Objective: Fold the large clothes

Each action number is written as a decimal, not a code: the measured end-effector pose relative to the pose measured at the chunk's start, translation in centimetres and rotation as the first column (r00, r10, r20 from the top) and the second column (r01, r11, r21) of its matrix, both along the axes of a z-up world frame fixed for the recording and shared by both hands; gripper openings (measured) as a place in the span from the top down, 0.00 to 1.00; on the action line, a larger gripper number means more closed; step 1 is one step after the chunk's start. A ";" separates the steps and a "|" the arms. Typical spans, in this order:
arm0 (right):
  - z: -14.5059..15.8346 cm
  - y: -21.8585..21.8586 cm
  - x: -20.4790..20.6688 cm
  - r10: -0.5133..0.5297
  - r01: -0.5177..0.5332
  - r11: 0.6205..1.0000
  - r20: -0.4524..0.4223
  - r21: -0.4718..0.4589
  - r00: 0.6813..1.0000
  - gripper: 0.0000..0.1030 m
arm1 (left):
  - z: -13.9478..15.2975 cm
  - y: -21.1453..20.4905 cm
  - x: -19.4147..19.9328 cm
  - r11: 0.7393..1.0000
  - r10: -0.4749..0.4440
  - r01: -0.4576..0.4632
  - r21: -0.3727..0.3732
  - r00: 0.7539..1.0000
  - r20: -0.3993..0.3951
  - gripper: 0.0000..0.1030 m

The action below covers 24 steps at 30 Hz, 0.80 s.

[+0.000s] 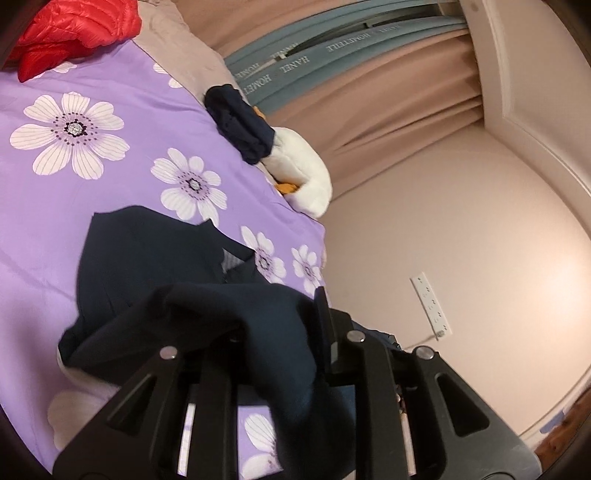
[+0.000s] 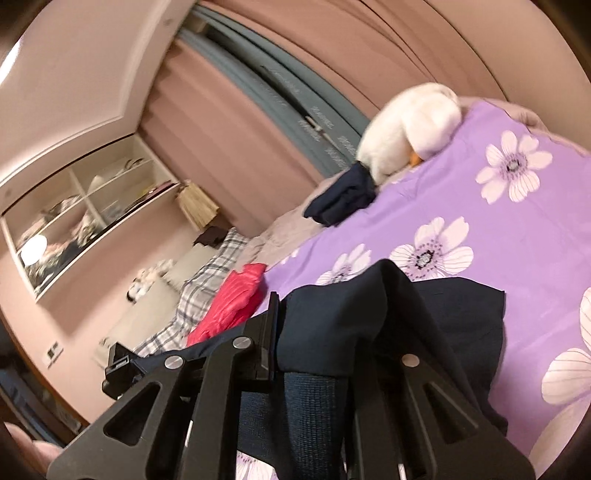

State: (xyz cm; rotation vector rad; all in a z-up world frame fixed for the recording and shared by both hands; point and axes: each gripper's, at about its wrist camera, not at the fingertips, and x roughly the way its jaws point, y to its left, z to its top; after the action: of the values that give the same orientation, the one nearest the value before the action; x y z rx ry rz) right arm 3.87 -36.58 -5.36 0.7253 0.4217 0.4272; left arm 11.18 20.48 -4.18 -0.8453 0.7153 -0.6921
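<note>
Both grippers hold the dark navy soft fabric garment (image 1: 155, 266) above the purple flowered bedsheet (image 1: 110, 177).

Left gripper (image 1: 291, 332) and right gripper (image 2: 332, 317) seem clamped on cloth; it is light and limp, best held at edges.

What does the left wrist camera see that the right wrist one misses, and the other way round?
Only the left wrist view shows a white power strip on the wall. Only the right wrist view shows wall shelves and a plaid blanket. Both show the purple flowered bedspread, the navy garment draped over each tool, a red jacket, a white plush duck and a smaller dark bundle beside it.
</note>
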 end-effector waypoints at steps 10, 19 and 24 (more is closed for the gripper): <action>-3.4 0.8 6.0 -0.008 0.006 1.000 -0.117 -0.020 0.993 0.89 | -4.8 0.0 6.6 0.999 0.037 -0.035 0.020 0.993 -0.114 0.83; -7.1 1.0 13.6 -0.044 0.031 0.998 -0.271 -0.054 0.962 0.89 | -9.9 -0.6 14.3 0.997 0.071 -0.063 0.040 0.962 -0.264 0.83; -9.6 0.8 17.2 -0.064 0.048 0.997 -0.356 -0.054 0.932 0.89 | -14.0 -0.8 19.0 0.995 0.096 -0.084 0.049 0.923 -0.374 0.83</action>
State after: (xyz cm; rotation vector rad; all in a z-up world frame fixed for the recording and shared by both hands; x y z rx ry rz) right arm 21.08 -35.73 -14.94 0.7724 0.7497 0.2285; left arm 30.18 19.70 -18.15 -0.9877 1.0220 -0.4361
